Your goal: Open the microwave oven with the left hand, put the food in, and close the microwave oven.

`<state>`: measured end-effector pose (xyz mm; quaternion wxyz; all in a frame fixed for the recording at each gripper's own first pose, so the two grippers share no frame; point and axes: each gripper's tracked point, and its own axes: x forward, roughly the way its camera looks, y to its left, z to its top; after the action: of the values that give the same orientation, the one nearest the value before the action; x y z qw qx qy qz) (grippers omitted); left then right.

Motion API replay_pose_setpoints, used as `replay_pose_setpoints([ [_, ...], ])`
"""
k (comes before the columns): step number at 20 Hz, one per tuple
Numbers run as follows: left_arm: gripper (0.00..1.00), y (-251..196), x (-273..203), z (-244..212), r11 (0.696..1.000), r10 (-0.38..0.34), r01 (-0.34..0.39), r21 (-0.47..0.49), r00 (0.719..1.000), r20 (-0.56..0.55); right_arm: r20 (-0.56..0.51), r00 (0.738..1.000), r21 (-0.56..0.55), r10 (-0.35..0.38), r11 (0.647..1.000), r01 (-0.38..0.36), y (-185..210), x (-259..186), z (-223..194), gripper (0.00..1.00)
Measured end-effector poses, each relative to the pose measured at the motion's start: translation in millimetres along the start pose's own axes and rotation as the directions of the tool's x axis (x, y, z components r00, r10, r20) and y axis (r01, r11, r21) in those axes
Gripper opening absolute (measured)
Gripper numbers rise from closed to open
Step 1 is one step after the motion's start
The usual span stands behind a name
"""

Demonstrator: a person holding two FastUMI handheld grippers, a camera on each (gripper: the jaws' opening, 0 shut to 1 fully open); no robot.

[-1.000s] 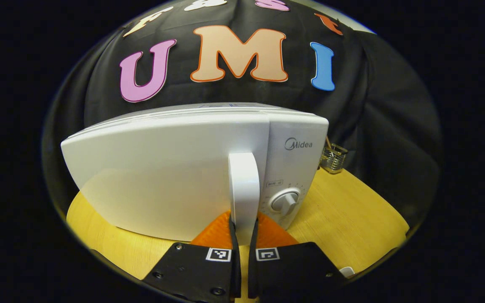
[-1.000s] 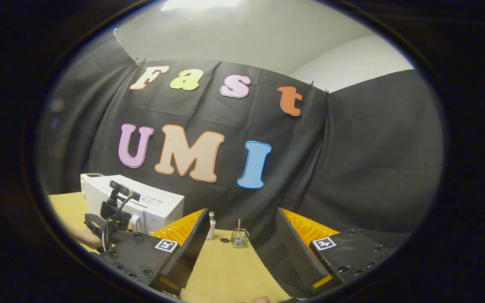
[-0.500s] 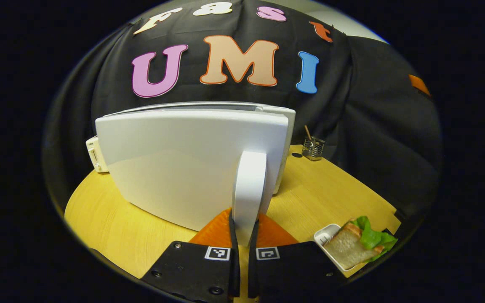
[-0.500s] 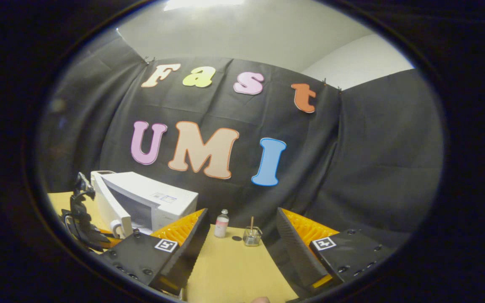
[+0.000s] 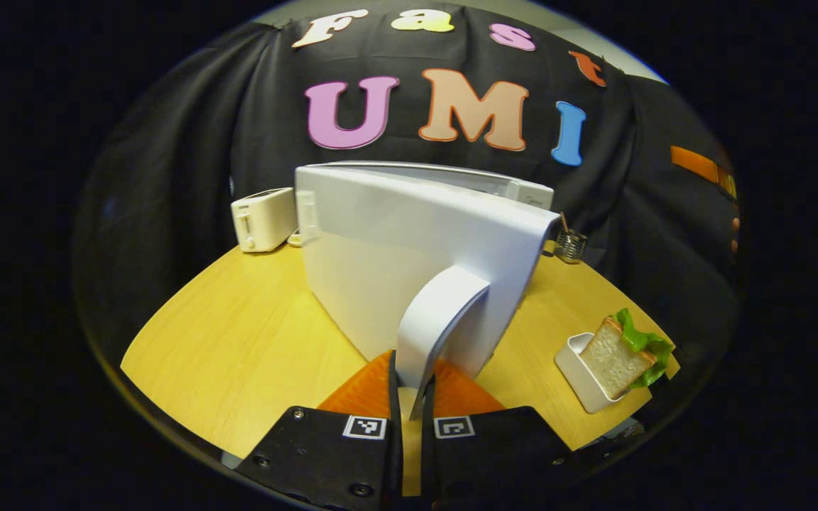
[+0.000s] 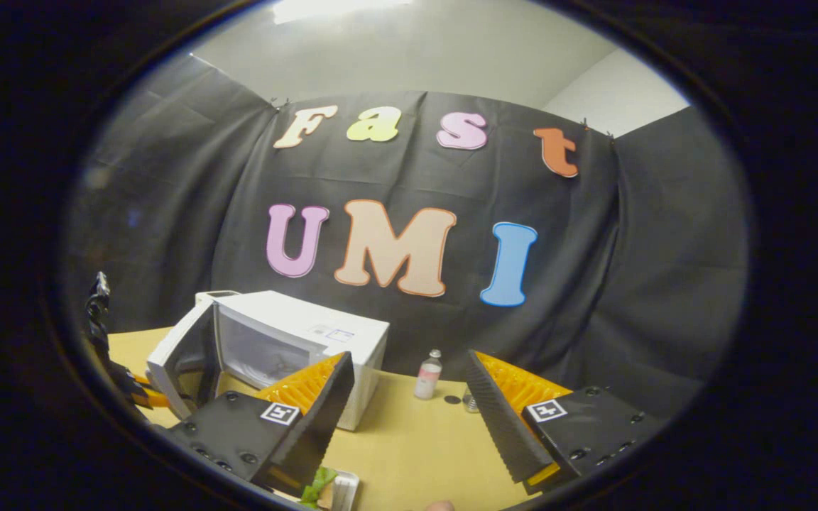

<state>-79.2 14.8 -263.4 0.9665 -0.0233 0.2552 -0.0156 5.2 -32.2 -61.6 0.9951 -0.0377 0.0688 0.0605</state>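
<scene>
My left claw (image 5: 409,397) is pinched on the microwave door handle (image 5: 437,312), door swung open. Right claw (image 6: 409,426) hangs wide and empty above the sandwich tray (image 6: 331,490) on the counter (image 5: 238,341). If I yank further, the whole oven might slide.

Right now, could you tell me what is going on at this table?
A person is opening a white microwave oven with two handheld grippers. The left gripper is shut on the door handle, and the door stands swung well open. The right gripper hangs open above the table, holding nothing. The food, a sandwich in a small white tray, sits on the table beside the oven, not yet put in.
</scene>
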Motion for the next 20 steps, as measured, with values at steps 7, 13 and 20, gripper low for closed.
replay_pose_setpoints([
  [7, 0.10, 91, -26, -7, 0.990, 0.086, -0.088, -0.109, 0.996, -0.020, -0.018, 0.995, 0.056, 0.093, 0.994, -0.092, 54, 14, -5, 0.95],
  [13, 0.09, 112, -29, -6, 0.994, 0.038, -0.042, -0.101, 0.999, -0.032, -0.022, 0.996, 0.086, 0.084, 0.993, -0.082, 65, 15, 1, 0.95],
  [20, 0.99, 115, -30, -13, 0.994, 0.054, -0.060, -0.088, 0.996, -0.067, -0.069, 0.997, 0.079, 0.023, 0.997, -0.017, 59, 0, -9, 0.95],
])
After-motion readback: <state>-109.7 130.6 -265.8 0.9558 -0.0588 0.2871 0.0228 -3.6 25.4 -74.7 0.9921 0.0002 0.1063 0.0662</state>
